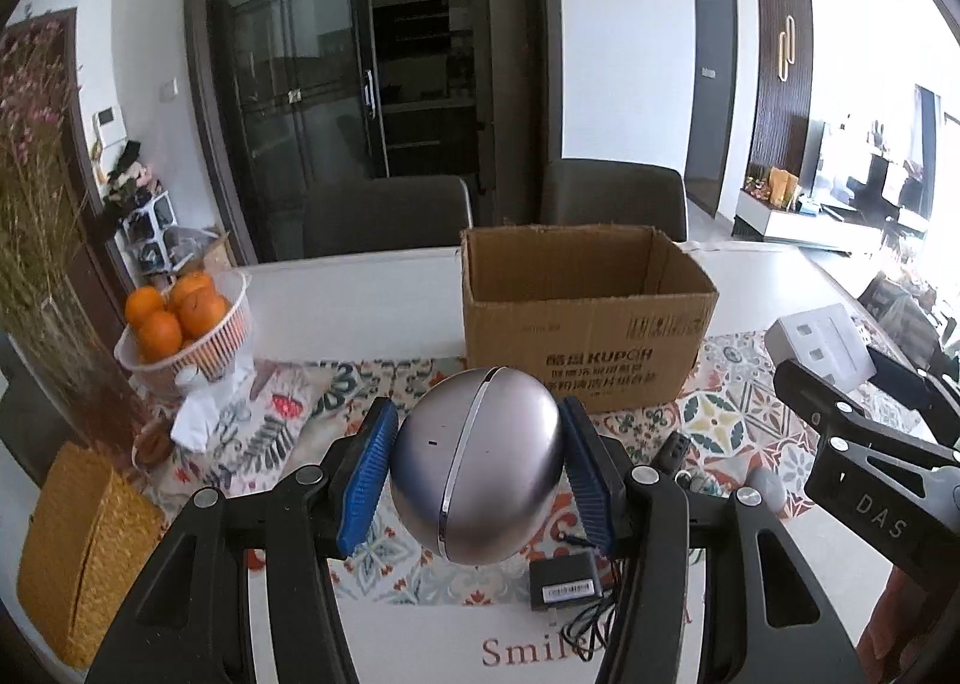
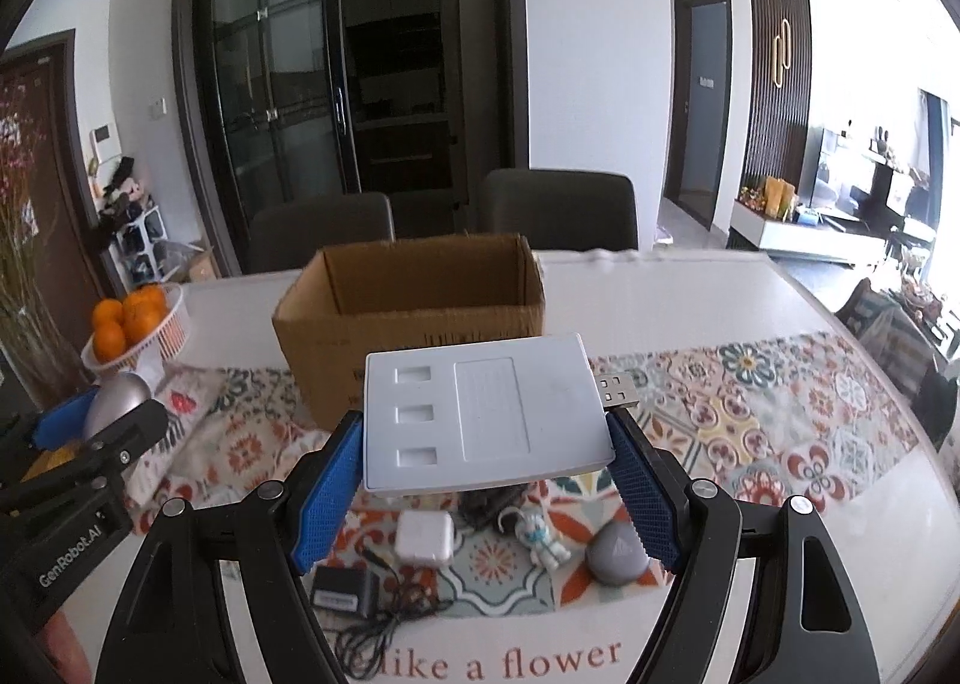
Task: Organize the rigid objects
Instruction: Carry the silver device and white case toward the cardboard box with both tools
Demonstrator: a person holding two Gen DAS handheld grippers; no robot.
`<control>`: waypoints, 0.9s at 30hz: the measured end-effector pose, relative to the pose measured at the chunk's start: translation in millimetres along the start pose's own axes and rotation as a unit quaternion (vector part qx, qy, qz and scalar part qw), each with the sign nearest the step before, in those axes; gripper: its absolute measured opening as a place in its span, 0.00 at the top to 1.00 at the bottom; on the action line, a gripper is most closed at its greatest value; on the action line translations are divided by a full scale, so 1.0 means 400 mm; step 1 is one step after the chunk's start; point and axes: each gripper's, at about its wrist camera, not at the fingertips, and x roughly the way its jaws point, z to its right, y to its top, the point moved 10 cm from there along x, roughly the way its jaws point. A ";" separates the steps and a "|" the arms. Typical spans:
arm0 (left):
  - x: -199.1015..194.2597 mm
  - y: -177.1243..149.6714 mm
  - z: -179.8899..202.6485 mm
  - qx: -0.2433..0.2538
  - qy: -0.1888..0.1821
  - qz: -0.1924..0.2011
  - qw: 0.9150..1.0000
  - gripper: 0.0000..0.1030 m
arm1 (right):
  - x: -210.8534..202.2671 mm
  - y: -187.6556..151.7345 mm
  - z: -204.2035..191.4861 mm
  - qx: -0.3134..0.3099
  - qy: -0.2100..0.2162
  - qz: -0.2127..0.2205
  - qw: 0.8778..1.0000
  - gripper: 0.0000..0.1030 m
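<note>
My left gripper [image 1: 477, 471] is shut on a silver egg-shaped device [image 1: 474, 462], its blue pads [image 1: 367, 477] pressing both sides, lifted above the patterned table runner [image 1: 738, 420]. My right gripper [image 2: 486, 480] is shut on a flat white device [image 2: 486, 414] with a USB plug [image 2: 617, 389] at its right edge, also held above the runner. An open cardboard box [image 1: 585, 324] stands on the table behind both. In the left wrist view the white device [image 1: 822, 345] and right gripper show at far right. In the right wrist view the silver egg [image 2: 117, 399] shows at far left.
On the runner below lie a black power adapter [image 2: 342, 591] with cable, a white charger [image 2: 424, 537], a small astronaut figure [image 2: 540, 537] and a grey pebble-shaped item [image 2: 615, 552]. A basket of oranges [image 1: 180, 318], a yellow woven box [image 1: 78, 552] and dried flowers stand left. Chairs [image 1: 384, 213] stand behind the table.
</note>
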 end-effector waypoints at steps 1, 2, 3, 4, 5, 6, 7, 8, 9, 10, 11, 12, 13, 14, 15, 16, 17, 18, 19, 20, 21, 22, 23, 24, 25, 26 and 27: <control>0.003 0.009 -0.001 0.001 0.000 0.002 1.000 0.47 | 0.000 0.009 -0.001 -0.002 0.001 0.002 1.000 0.24; 0.003 0.021 0.001 0.002 -0.002 0.005 1.000 0.47 | 0.001 0.018 -0.001 -0.003 0.001 0.003 1.000 0.24; 0.003 0.029 0.003 0.004 -0.003 0.007 1.000 0.47 | 0.002 0.027 -0.002 -0.004 0.000 0.004 1.000 0.24; 0.005 0.038 0.005 0.005 -0.004 0.009 1.000 0.47 | 0.003 0.035 -0.001 -0.004 0.001 0.004 1.000 0.24; 0.007 0.050 0.007 0.006 -0.007 0.012 1.000 0.47 | 0.005 0.045 0.001 -0.003 0.002 0.004 1.000 0.24; 0.009 0.060 0.008 0.006 -0.008 0.014 1.000 0.47 | 0.006 0.053 0.002 -0.003 0.003 0.006 1.000 0.24; 0.012 0.070 0.010 0.007 -0.009 0.016 1.000 0.47 | 0.008 0.062 0.003 -0.003 0.003 0.006 1.000 0.24; 0.014 0.081 0.012 0.006 -0.012 0.017 1.000 0.47 | 0.011 0.073 0.003 -0.004 0.004 0.006 1.000 0.23; 0.016 0.090 0.013 0.006 -0.014 0.019 1.000 0.47 | 0.016 0.081 0.003 -0.005 0.005 0.005 1.000 0.24; 0.019 0.100 0.016 0.006 -0.018 0.021 1.000 0.47 | 0.023 0.088 0.002 -0.007 0.006 0.002 1.000 0.24; 0.022 0.114 0.020 0.006 -0.024 0.027 0.999 0.47 | 0.028 0.093 0.002 -0.006 0.009 -0.001 1.000 0.24; 0.023 0.123 0.021 0.007 -0.024 0.030 0.999 0.47 | 0.037 0.103 0.001 -0.004 0.015 -0.006 1.000 0.24; 0.028 0.136 0.024 0.010 -0.026 0.033 0.999 0.47 | 0.042 0.107 0.001 -0.002 0.018 -0.008 1.000 0.24; 0.033 0.148 0.025 0.013 -0.026 0.036 0.999 0.47 | 0.050 0.116 0.003 0.000 0.021 -0.010 1.000 0.24; 0.036 0.155 0.024 0.014 -0.025 0.038 0.999 0.47 | 0.056 0.121 0.002 0.000 0.021 -0.010 1.000 0.24; 0.045 0.169 0.025 0.017 -0.024 0.040 0.999 0.47 | 0.063 0.129 0.002 -0.002 0.020 -0.011 1.000 0.24; 0.053 0.179 0.028 0.018 -0.025 0.041 0.999 0.47 | 0.072 0.138 0.003 -0.002 0.021 -0.013 1.000 0.24; 0.058 0.185 0.029 0.018 -0.026 0.041 0.999 0.47 | 0.079 0.143 0.005 -0.002 0.021 -0.014 1.000 0.24; 0.067 0.195 0.032 0.019 -0.026 0.041 0.999 0.47 | 0.085 0.150 0.005 -0.002 0.022 -0.016 1.000 0.24; 0.077 0.206 0.034 0.021 -0.028 0.041 0.999 0.47 | 0.094 0.158 0.008 0.000 0.022 -0.019 1.000 0.24; 0.086 0.218 0.036 0.021 -0.029 0.041 0.999 0.47 | 0.101 0.165 0.006 -0.001 0.023 -0.019 1.000 0.24; 0.090 0.222 0.037 0.022 -0.028 0.041 0.998 0.47 | 0.109 0.172 0.006 -0.003 0.023 -0.020 1.000 0.24; 0.100 0.235 0.039 0.024 -0.030 0.041 0.998 0.47 | 0.119 0.183 0.009 -0.003 0.021 -0.022 1.000 0.24; 0.105 0.240 0.045 0.024 -0.032 0.040 0.998 0.47 | 0.127 0.192 0.010 -0.003 0.020 -0.023 1.000 0.24; 0.113 0.247 0.046 0.024 -0.031 0.038 0.998 0.47 | 0.136 0.201 0.011 -0.004 0.022 -0.024 0.999 0.24; 0.123 0.255 0.048 0.024 -0.033 0.036 0.999 0.47 | 0.147 0.211 0.012 -0.004 0.023 -0.027 0.999 0.24; 0.130 0.262 0.051 0.024 -0.036 0.033 0.999 0.47 | 0.154 0.218 0.012 -0.005 0.025 -0.030 0.999 0.24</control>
